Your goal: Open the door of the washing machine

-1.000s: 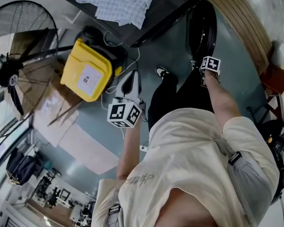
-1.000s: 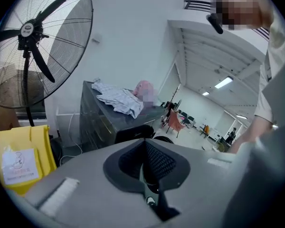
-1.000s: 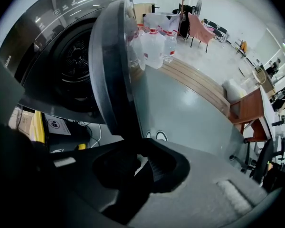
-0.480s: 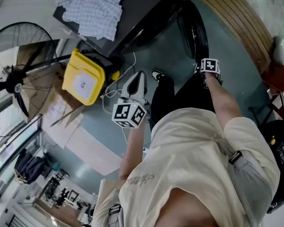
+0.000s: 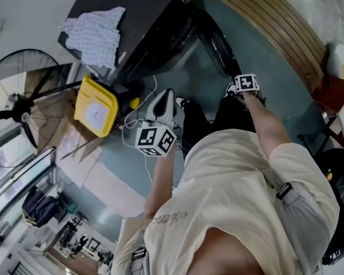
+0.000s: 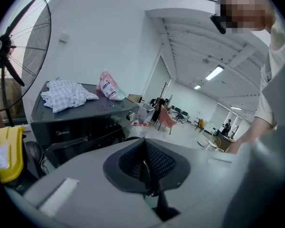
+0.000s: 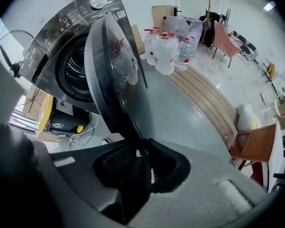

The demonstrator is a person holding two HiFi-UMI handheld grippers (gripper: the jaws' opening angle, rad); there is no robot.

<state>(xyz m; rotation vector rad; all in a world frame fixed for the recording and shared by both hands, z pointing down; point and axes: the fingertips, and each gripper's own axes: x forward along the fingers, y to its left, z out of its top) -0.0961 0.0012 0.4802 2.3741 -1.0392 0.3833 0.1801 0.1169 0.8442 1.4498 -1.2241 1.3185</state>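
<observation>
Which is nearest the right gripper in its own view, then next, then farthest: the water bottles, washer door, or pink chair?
1. Door, in the right gripper, centre.
2. Water bottles, beyond, upper middle.
3. Pink chair, far back, upper right.

An open workroom with strip lights (image 6: 213,73), chairs (image 6: 167,118), floor fan (image 6: 10,56).

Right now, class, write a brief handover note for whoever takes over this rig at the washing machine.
Left gripper: fingers together, empty, off to the side of the machine.
Right gripper: fingers clamped on the rim of the door.
Washing machine: door swung well off the front, drum opening showing.
Done: door unlatched and open.
Left: probably swing it wider if needed, then let go.
</observation>
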